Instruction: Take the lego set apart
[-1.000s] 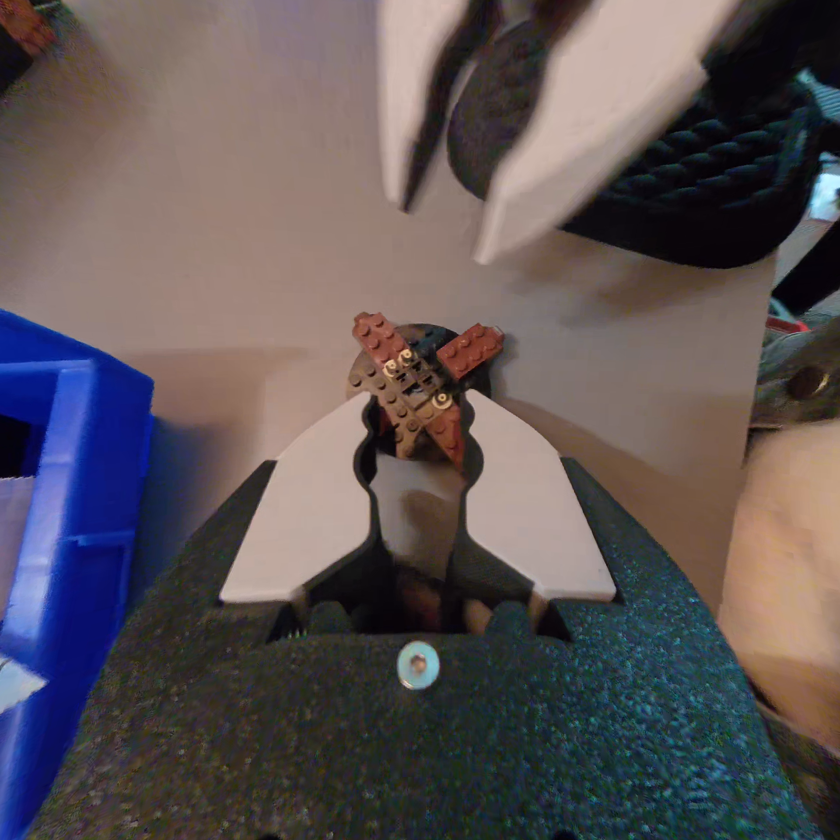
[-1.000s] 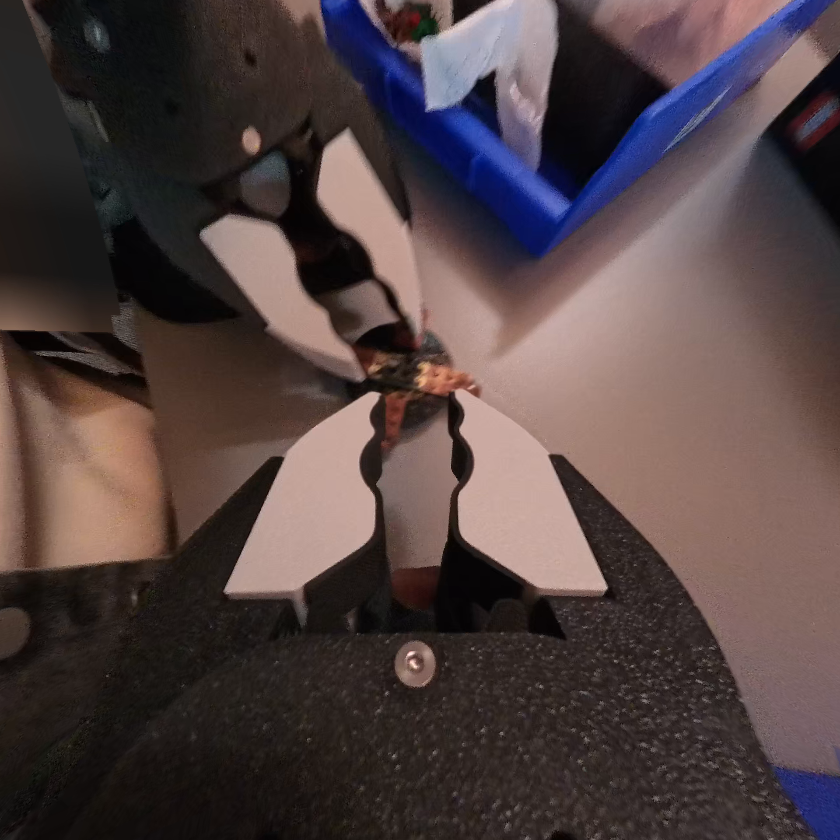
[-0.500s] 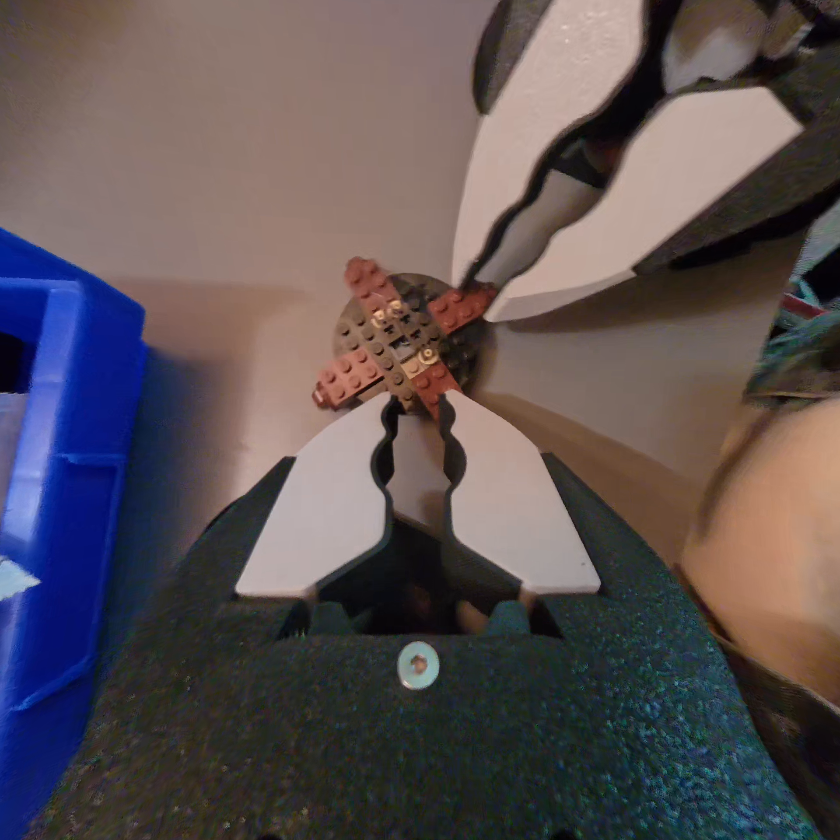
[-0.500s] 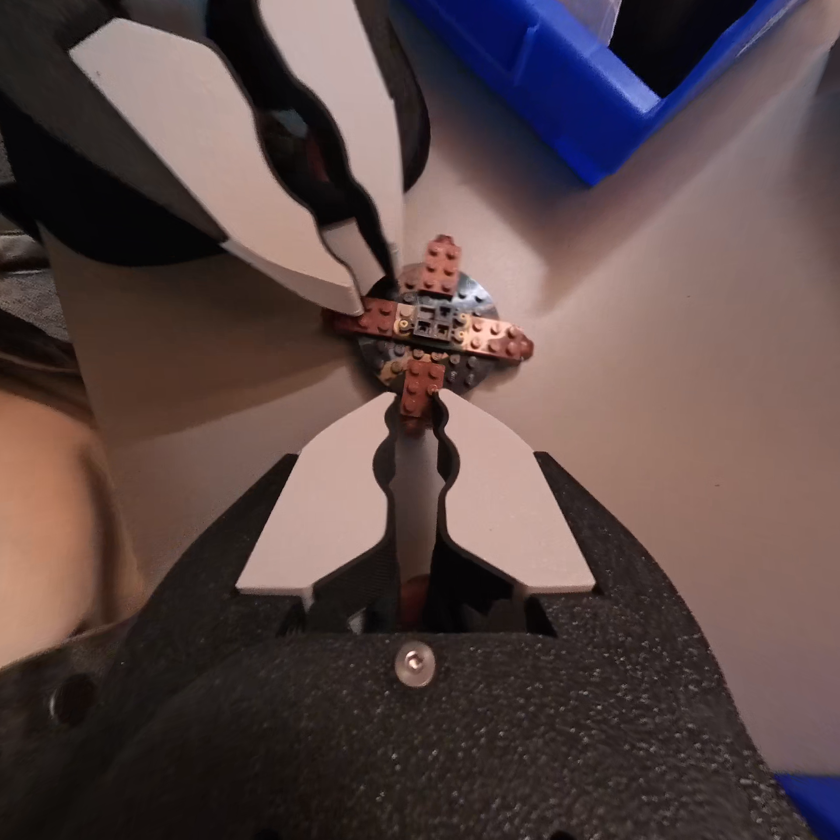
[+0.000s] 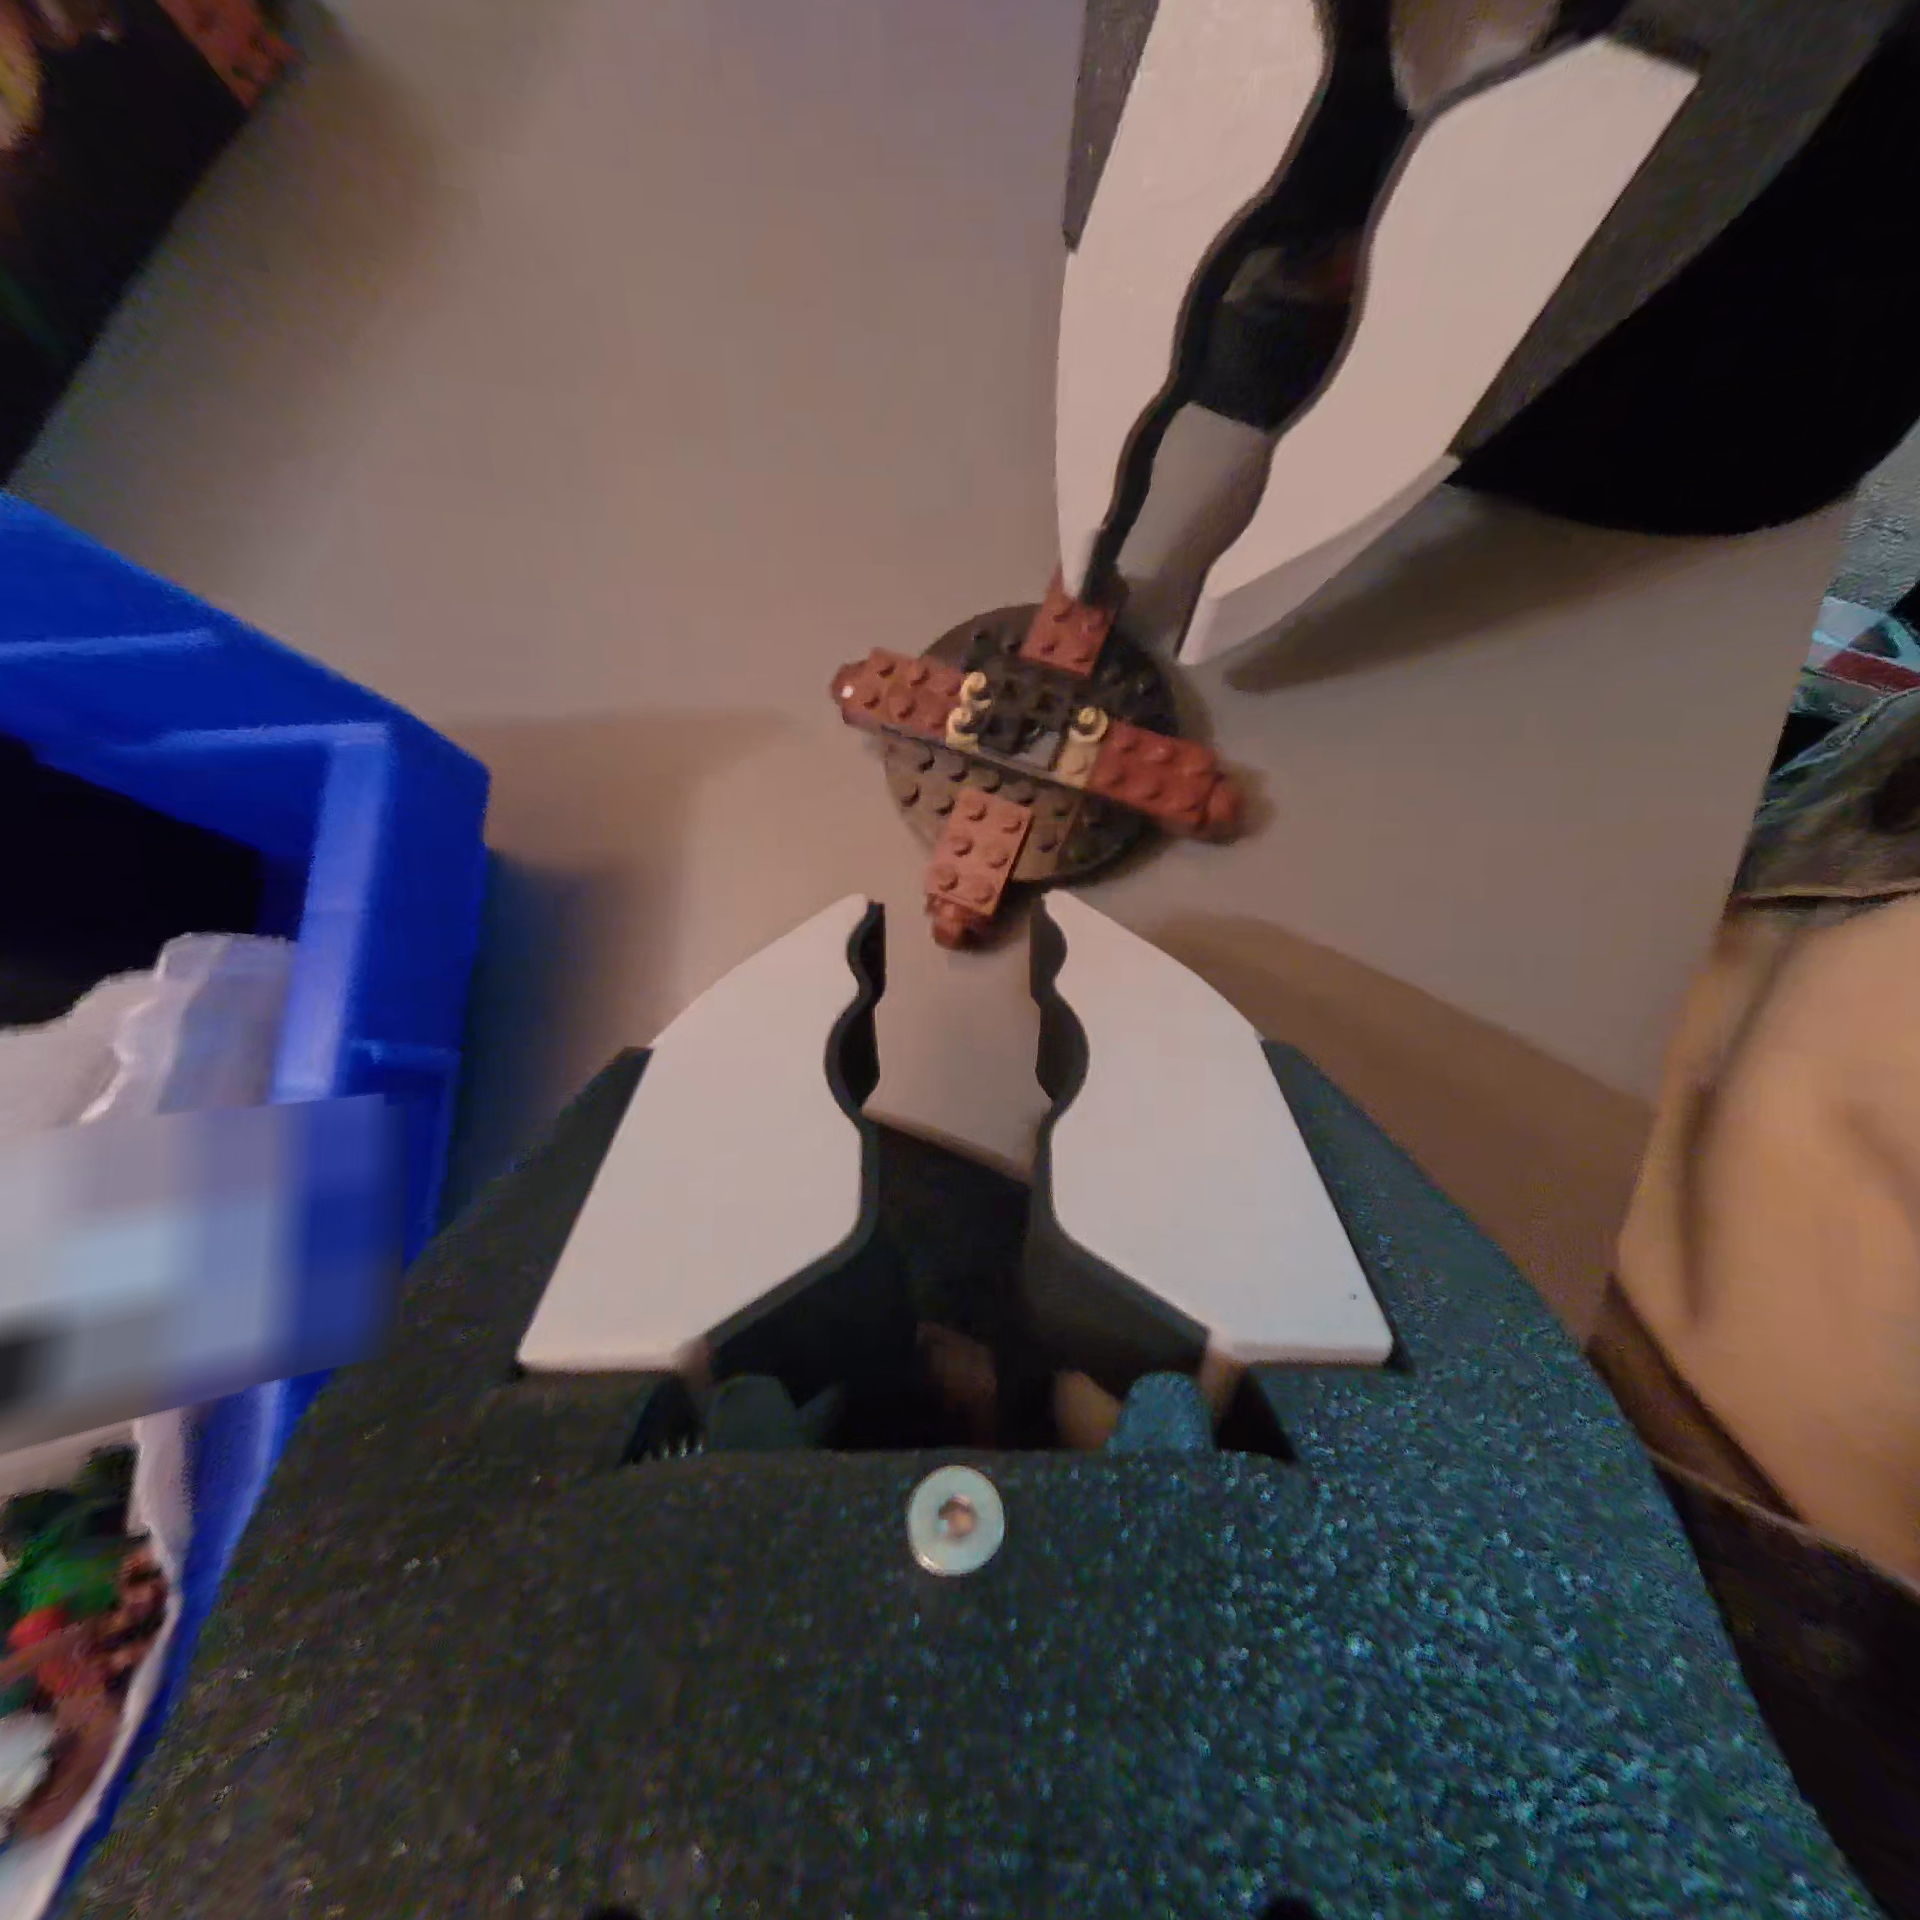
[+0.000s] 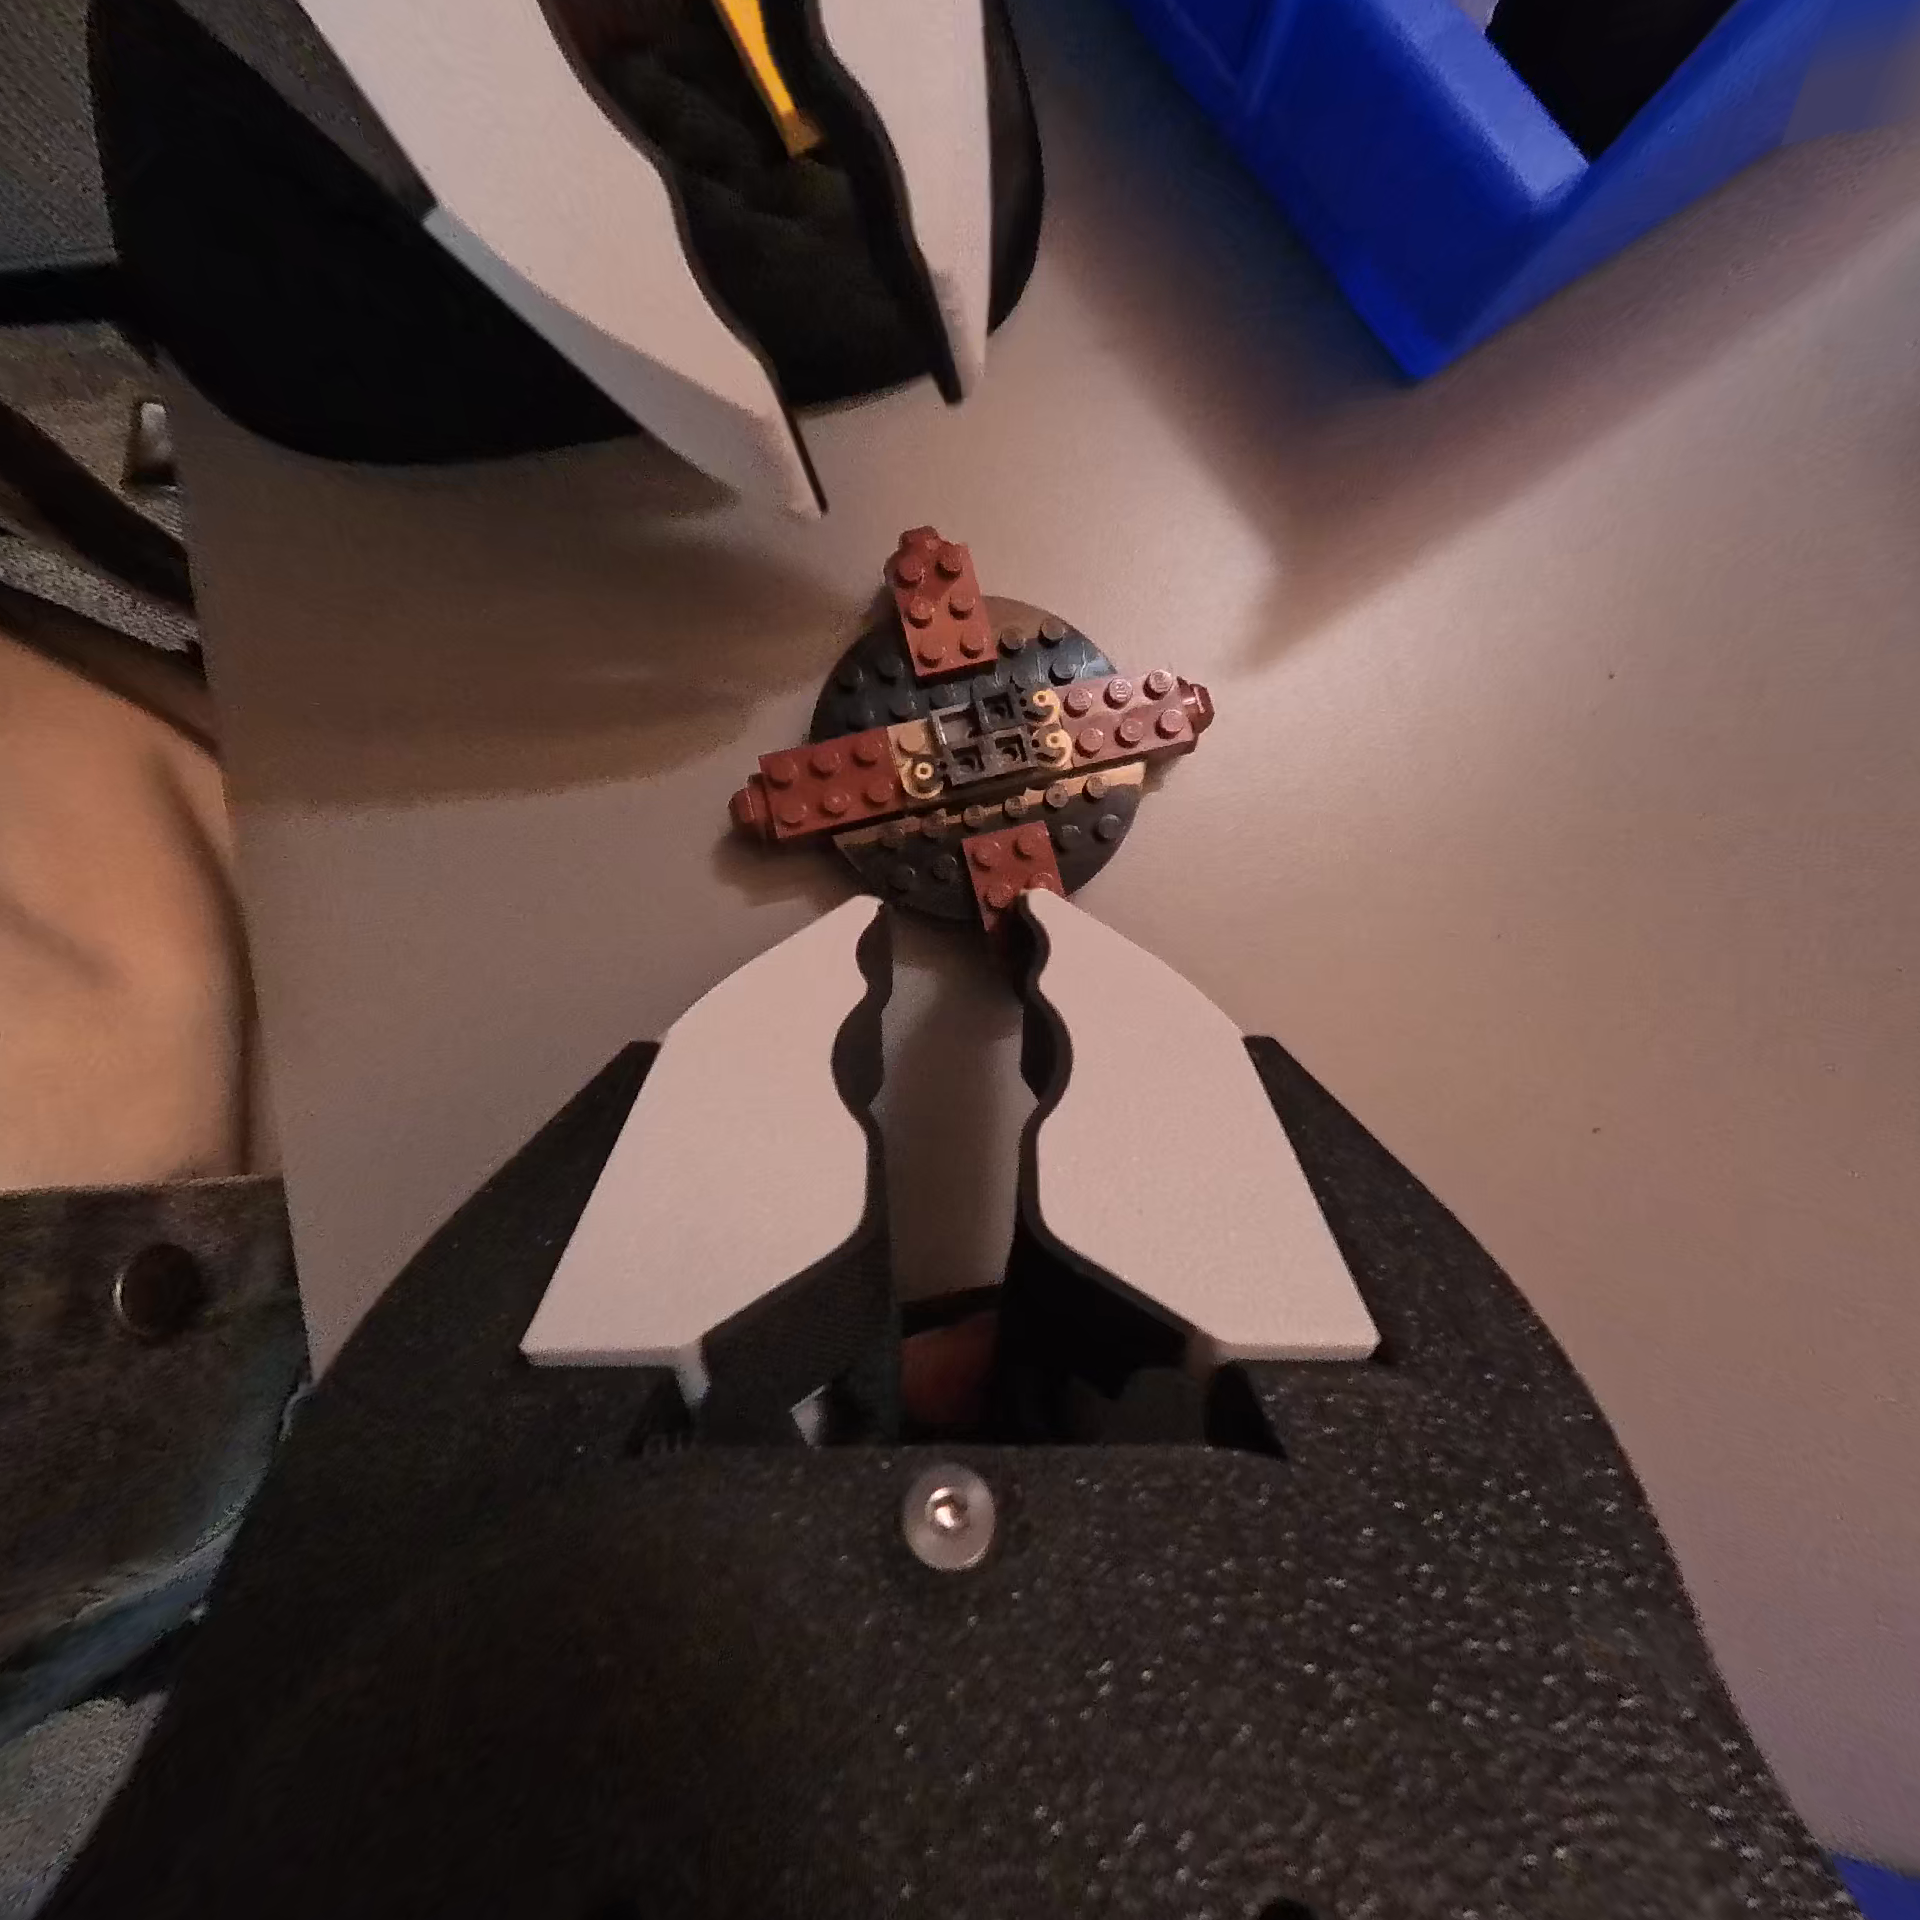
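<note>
Since half a second ago, my left gripper (image 5: 956, 914) is releasing the lego set (image 5: 1034, 753), jaws parted just short of its brown arm. I am seeing it lying flat on the table (image 5: 623, 468) (blue bin (image 5: 312, 831) leftward). My right gripper (image 6: 951, 904) is standing open, one tip touching the opposite arm.

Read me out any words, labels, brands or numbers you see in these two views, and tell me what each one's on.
No text can be read in either view.
lego set: studs and ornaments only, no writing.
blue bin: no writing shows on its walls.
left gripper and right gripper: unmarked.
red and white object at the edge: too blurred to tell.
</note>
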